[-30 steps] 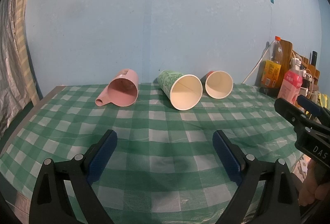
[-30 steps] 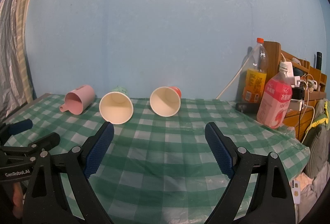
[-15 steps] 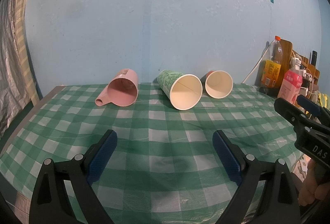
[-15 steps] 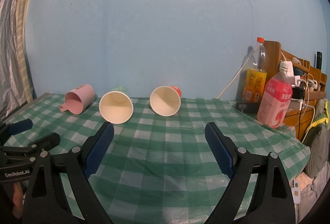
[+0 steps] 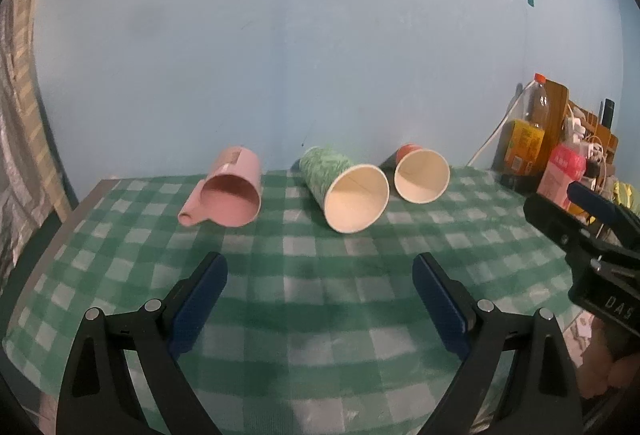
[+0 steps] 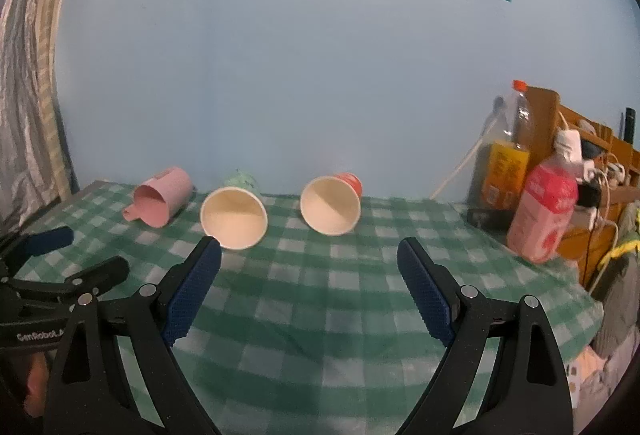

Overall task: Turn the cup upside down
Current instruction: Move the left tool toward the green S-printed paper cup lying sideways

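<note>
Three cups lie on their sides on the green checked tablecloth (image 5: 320, 295), mouths toward me: a pink mug (image 5: 232, 187) at left, a green paper cup (image 5: 344, 187) in the middle, a red paper cup (image 5: 420, 173) at right. They also show in the right wrist view: pink mug (image 6: 160, 201), green cup (image 6: 234, 217), red cup (image 6: 332, 203). My left gripper (image 5: 320, 279) is open and empty, short of the green cup. My right gripper (image 6: 309, 267) is open and empty, short of the red cup.
Bottles stand at the table's right end: an orange drink bottle (image 6: 508, 155) and a pink bottle (image 6: 546, 211), with a wooden shelf (image 6: 592, 143) and cables behind. A blue wall backs the table. A curtain (image 6: 24, 95) hangs at left.
Both grippers have moved slightly forward toward the cups, which now look a little larger. The cups have not moved.
</note>
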### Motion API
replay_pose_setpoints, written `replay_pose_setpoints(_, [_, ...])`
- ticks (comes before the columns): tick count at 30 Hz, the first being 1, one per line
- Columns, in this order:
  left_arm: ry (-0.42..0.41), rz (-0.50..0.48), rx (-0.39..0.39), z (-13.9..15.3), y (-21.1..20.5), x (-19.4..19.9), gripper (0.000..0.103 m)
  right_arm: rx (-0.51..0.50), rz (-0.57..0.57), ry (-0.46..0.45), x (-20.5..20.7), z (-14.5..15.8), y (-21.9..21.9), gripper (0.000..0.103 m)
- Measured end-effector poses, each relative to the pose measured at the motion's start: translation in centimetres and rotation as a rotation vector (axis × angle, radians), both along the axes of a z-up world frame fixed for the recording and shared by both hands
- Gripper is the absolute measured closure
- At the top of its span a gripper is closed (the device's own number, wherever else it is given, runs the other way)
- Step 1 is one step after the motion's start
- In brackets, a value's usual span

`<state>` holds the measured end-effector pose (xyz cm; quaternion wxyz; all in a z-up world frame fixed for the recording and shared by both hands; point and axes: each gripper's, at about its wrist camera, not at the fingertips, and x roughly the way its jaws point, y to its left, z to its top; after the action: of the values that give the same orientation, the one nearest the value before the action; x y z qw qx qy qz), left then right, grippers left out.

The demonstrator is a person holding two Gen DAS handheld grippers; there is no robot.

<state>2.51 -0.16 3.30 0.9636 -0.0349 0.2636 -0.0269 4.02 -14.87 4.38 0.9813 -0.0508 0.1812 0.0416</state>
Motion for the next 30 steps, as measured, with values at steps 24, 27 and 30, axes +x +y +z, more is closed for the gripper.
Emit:
replay_pose_setpoints(24, [0.374,0.090,-0.057,1.8,0.4,16.6,0.008,0.007,0.025,0.250,14.9,4.7,-1.2,0.014])
replay_pose_setpoints(27, [0.411,0.098,-0.064,1.3,0.4,18.0,0.008,0.016,0.029,0.300,16.8,4.2,-1.5,0.014])
replay_pose_setpoints(30, [0.427,0.131,-0.057,1.0,0.5,19.4,0.008,0.036,0.050,0.363,18.4,3.2,-1.6,0.014])
